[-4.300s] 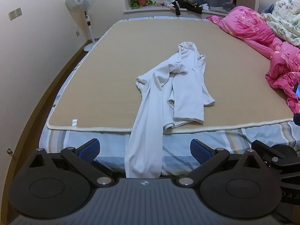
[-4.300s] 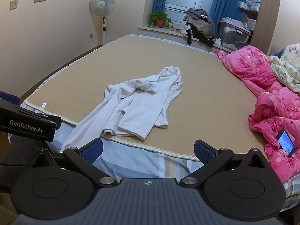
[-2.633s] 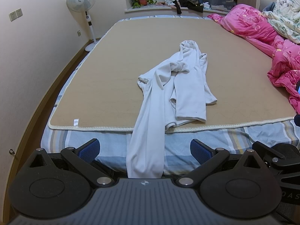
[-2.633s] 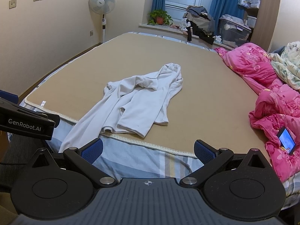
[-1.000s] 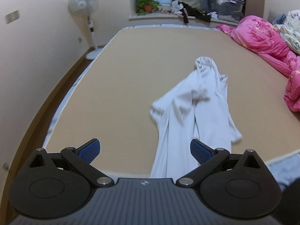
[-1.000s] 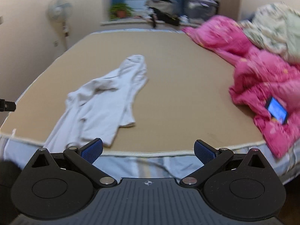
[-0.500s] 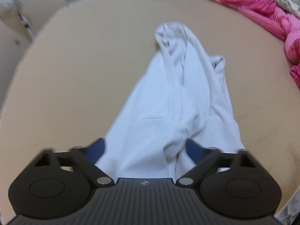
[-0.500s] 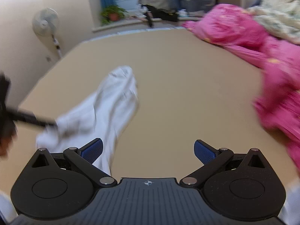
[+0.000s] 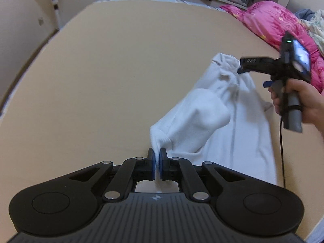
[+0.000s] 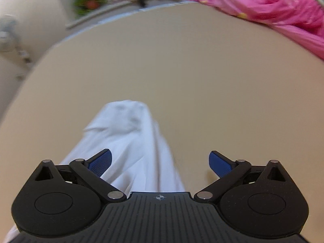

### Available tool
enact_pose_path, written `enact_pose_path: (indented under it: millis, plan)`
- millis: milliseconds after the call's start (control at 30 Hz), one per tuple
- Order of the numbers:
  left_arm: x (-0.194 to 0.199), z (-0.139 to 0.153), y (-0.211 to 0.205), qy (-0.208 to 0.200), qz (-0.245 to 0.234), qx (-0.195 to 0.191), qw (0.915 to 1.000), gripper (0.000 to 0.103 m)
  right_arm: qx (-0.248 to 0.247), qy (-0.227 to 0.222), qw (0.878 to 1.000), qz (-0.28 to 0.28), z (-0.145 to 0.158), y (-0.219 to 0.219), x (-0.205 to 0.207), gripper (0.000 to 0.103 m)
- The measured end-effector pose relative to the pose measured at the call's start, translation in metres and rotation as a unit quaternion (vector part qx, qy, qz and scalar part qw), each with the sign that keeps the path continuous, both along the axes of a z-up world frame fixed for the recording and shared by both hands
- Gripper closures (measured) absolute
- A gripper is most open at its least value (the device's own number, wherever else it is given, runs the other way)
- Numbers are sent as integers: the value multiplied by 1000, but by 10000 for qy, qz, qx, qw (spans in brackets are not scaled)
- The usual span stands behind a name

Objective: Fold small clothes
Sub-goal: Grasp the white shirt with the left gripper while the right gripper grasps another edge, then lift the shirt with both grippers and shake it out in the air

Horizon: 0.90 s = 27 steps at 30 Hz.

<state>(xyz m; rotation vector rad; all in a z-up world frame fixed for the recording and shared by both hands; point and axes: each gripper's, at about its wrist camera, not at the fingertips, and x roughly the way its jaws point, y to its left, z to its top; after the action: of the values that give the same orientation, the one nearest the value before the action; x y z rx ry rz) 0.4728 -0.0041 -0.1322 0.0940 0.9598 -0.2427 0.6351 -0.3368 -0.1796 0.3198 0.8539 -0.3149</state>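
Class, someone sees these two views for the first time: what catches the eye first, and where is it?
The white garment sprawled on the tan bed mat stands out first, one corner pinched in the shut left gripper. To its right a hand brings the right gripper over the far end, jaws closing, not yet on cloth. The pink quilt glares at far right.

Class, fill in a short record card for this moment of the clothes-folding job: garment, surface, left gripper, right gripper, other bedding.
garment: white top, crumpled, lying on the bed
surface: tan mat covering the bed
left gripper: left gripper shut on a corner of the white top, that corner pulled up into a peak
right gripper: right gripper over the far end of the top, jaws closing, pads not pressing on the cloth
other bedding: pink quilt bunched along the mat's far right edge
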Motion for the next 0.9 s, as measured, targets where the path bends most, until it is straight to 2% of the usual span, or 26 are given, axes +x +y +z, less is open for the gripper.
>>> enact_pose_path:
  millis: [67,100,200,300,433,533,600,667,733,867,900]
  plan:
    - [-9,4,5,-144,32,120,9998,99,-460,339,9976,380,-10,7,12,83]
    - [-12,5,10,-186,77,163,9997,99,-340,365,9974,522,-10,5,9,99]
    - [-22,17,19,-356,273,297,9985,99,-508,-294,9969,520,27,1,-27,100]
    - [-39,47,31,-738,463,462,9951,99,-678,-1103,9883,811,93,-7,-92,101]
    - [-85,110,51,-1402,777,521,9857,99,-918,-2063,9672,1160,191,-14,-206,101]
    - [-137,173,70,-2015,935,333,9745,99,-930,-2735,9483,1315,265,-28,-303,101]
    - [-176,219,76,-2551,968,177,9619,99,-1034,-3156,9327,1408,307,-30,-364,101]
    - [-218,259,77,-3048,984,36,9473,99,-1249,-3616,9119,1487,347,-28,-430,101]
    - [-264,295,77,-3551,1017,-85,9292,99,-1453,-4023,8907,1539,381,-24,-491,101]
    - [-349,340,75,-4256,1059,-306,8981,99,-1552,-4454,8670,1609,418,-24,-587,101]
    - [-366,347,76,-4353,1039,-362,8935,99,-1550,-4510,8637,1632,424,-22,-606,101]
